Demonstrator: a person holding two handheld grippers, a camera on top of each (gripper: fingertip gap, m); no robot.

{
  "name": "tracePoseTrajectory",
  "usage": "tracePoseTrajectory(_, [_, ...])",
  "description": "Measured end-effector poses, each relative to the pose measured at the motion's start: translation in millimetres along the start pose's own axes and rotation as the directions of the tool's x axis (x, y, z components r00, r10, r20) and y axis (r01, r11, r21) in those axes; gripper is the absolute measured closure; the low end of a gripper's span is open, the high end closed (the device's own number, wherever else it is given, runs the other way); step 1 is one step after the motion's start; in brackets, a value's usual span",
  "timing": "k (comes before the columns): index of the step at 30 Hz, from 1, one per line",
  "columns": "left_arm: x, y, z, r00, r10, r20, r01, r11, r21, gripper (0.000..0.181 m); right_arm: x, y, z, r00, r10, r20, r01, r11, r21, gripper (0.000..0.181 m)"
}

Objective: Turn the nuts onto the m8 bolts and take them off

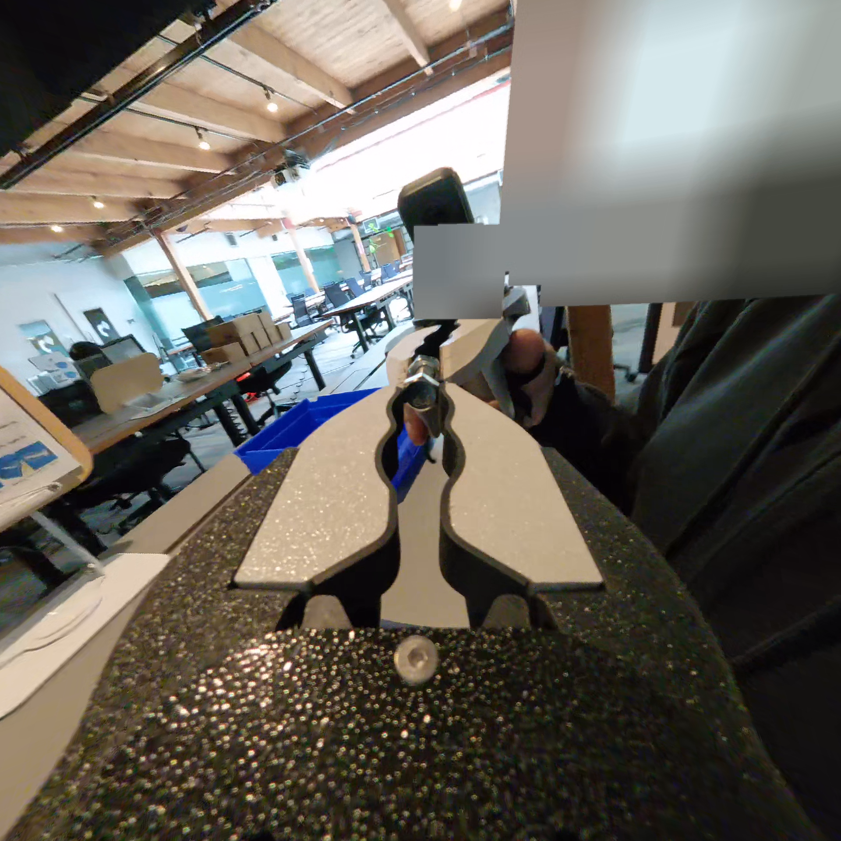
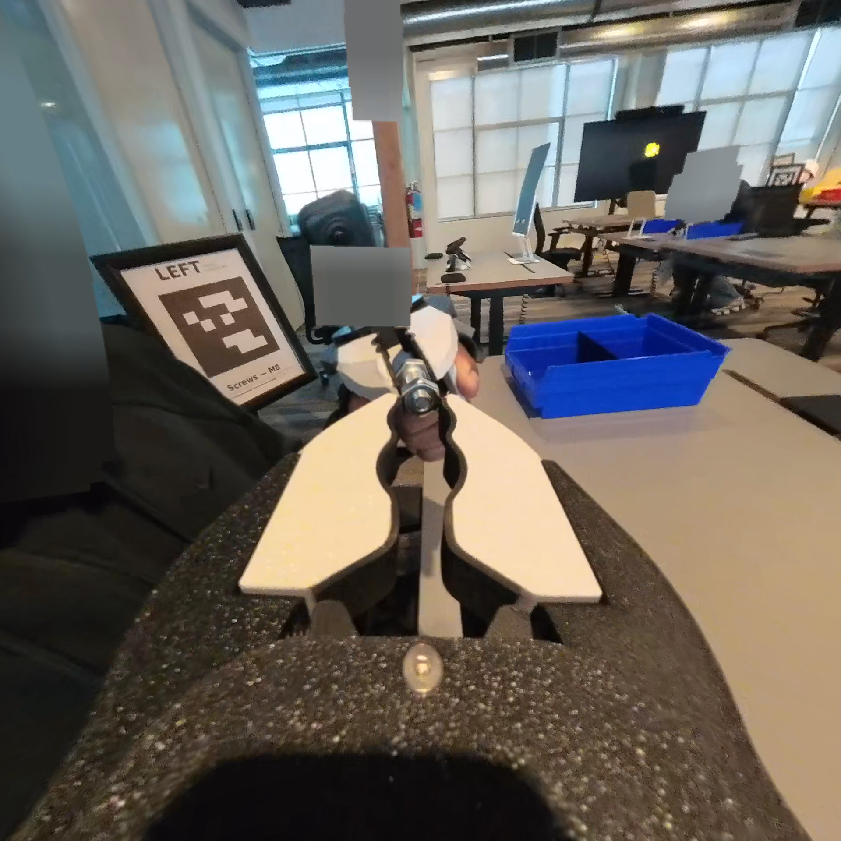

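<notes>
Right wrist view shows your right gripper (image 2: 418, 402) closed on the nut (image 2: 419, 392) threaded on the bolt (image 2: 412, 371), held in the air near the table's (image 2: 637, 500) near-left edge. Your left gripper (image 1: 425, 400) pinches the bolt's other end; whether it grips head or shank, you cannot tell. The blue bin (image 2: 614, 368) sits well apart, far right.

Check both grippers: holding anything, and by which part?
Left gripper is shut on the bolt, by its head. Right gripper is shut on the nut on the bolt's threaded end.
</notes>
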State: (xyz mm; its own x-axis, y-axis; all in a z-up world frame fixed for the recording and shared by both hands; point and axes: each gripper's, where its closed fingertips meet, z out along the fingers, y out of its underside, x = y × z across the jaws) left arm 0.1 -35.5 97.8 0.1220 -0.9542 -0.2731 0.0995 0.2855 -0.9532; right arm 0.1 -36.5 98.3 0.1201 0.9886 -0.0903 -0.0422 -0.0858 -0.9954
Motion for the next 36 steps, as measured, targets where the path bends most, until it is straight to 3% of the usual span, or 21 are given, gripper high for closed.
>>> tracePoseTrajectory(4, [-4.3,-3.1,-6.5,0.984,-0.178,-0.028,0.179,0.983,0.045,0.168,-5.4,-2.4,3.3,0.985,-0.172,0.014,0.172,0.985,-0.002,0.151])
tracePoseTrajectory(8, [-0.3,1.3,-9.0,0.939,-0.332,-0.092,0.335,0.942,0.021,0.168,-5.5,-2.3,3.5,0.932,-0.363,-0.012,0.363,0.932,-0.017,0.151])
tracePoseTrajectory(15, [7.1,3.3,-8.8,0.899,-0.416,-0.140,0.421,0.907,0.010,0.168,-3.3,-1.4,4.1,0.876,-0.482,-0.013,0.481,0.876,-0.025,0.152])
tracePoseTrajectory(18, [7.0,4.1,-7.4,0.897,-0.422,-0.130,0.427,0.904,0.008,0.168,-5.0,3.3,6.5,0.874,-0.486,0.011,0.486,0.873,-0.039,0.165])
tracePoseTrajectory(22, [2.8,5.3,-7.5,0.948,-0.314,-0.057,0.315,0.949,0.006,0.168,-1.7,3.8,8.0,0.918,-0.397,0.009,0.397,0.916,-0.055,0.165])
tracePoseTrajectory(26, [0.0,1.8,-7.5,0.996,0.041,0.080,-0.040,0.999,-0.011,0.168,-2.4,-1.2,9.4,0.994,-0.014,0.107,0.015,1.000,-0.006,0.165])
tracePoseTrajectory(28, [-1.5,-1.1,-7.1,0.989,0.093,0.113,-0.091,0.996,-0.018,0.168,-0.7,-5.0,9.1,0.990,0.046,0.134,-0.051,0.998,0.033,0.161])
tracePoseTrajectory(30, [-2.4,-5.1,-7.6,0.997,0.006,0.083,-0.008,1.000,0.028,0.168,6.1,-6.8,7.3,0.997,-0.011,0.078,0.007,0.999,0.050,0.147])
tracePoseTrajectory(36, [-6.0,0.9,-4.7,0.945,-0.314,-0.093,0.318,0.947,0.038,0.168,7.7,-7.6,-5.7,0.935,-0.342,-0.090,0.343,0.939,-0.005,0.146])
